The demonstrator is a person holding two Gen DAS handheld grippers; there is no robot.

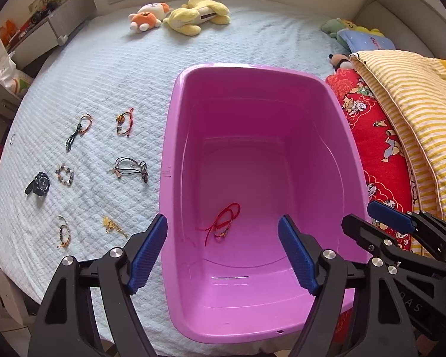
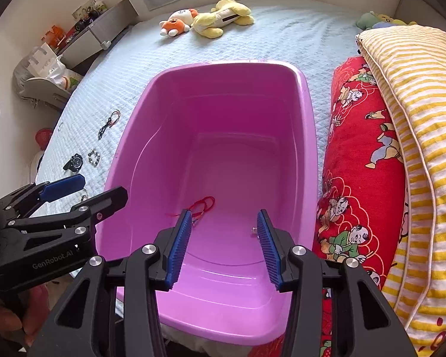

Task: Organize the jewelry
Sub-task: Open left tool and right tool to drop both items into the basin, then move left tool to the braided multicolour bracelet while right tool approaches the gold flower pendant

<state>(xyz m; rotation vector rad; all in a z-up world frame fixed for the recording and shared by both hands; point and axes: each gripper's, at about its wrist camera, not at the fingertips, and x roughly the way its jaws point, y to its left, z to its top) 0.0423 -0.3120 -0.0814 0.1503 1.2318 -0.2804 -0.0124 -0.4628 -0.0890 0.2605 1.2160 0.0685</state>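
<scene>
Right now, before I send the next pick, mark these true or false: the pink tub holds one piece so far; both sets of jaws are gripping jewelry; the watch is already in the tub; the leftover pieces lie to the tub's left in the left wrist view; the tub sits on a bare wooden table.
1. The pink tub holds one piece. True: only the red cord bracelet shows on its floor.
2. Both jaws grip jewelry. False: the left gripper and right gripper stand open, holding nothing.
3. The watch is in the tub. False: the watch lies on the bedspread.
4. Leftover pieces lie to the tub's left. True.
5. The tub sits on a wooden table. False: it rests on the bedspread.
</scene>
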